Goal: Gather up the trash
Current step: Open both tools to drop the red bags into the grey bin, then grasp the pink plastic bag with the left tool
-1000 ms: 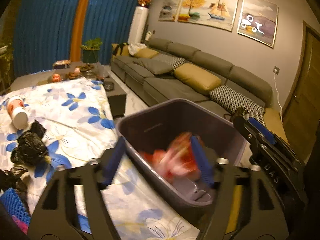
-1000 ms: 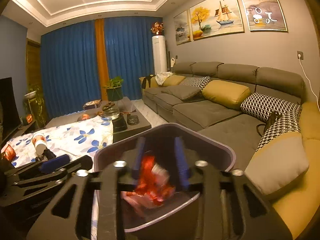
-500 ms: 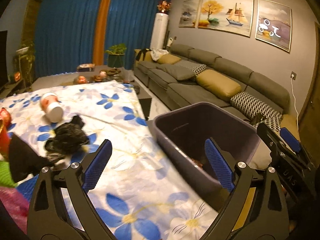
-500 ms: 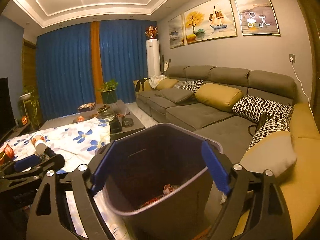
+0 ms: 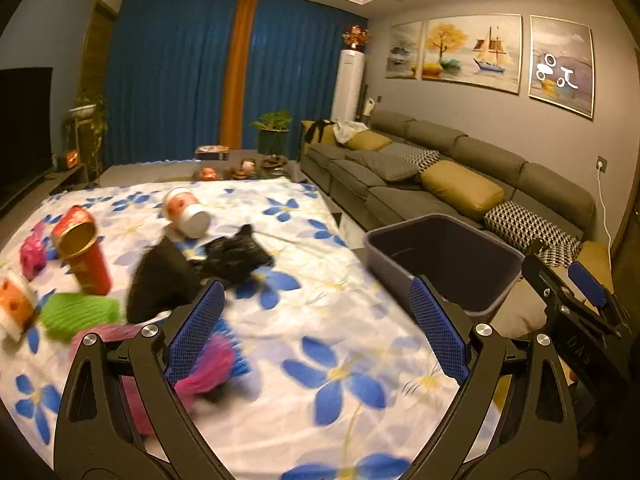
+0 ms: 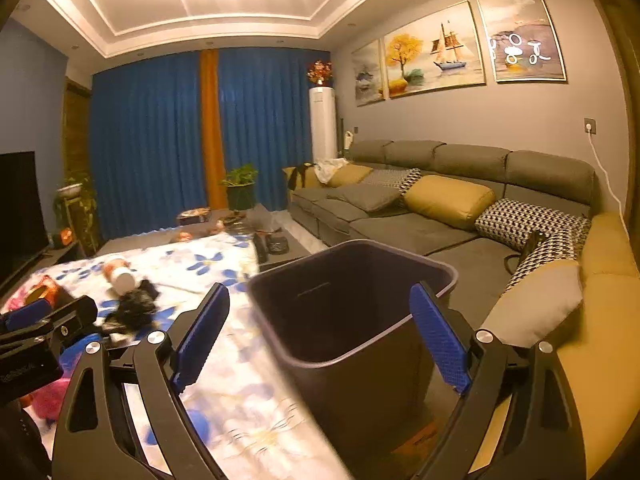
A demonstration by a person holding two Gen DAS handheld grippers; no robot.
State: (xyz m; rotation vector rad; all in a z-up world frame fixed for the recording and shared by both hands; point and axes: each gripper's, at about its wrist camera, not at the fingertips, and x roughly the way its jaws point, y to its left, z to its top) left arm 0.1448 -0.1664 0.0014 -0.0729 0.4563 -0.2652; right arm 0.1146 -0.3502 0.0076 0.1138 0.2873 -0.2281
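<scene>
**Floral cloth still littered, bin waiting at its right edge**

Floral cloth (image 5: 340,332) covers the whole table, its right edge ending just beside the dark bin (image 5: 444,264), which stands on the floor between table and sofa (image 5: 440,184). The bin's mouth is open and unobstructed; the gap to the sofa looks narrow, so room for swinging in from the right is limited.

Trash lies at the cloth's left and middle: a black bag (image 5: 236,254), a red can (image 5: 86,254) on its side, a white cup (image 5: 186,212), a green wad (image 5: 80,314) and a pink-and-blue piece (image 5: 208,364) nearest the left gripper (image 5: 316,334).

Both the left gripper and the right gripper (image 6: 320,338) have their fingers spread wide and carry nothing.

Risks, as I judge them: the round can and cup may roll off the cloth when nudged, the limp bag may slip a shallow pinch, and the two tools sit close enough to collide.
</scene>
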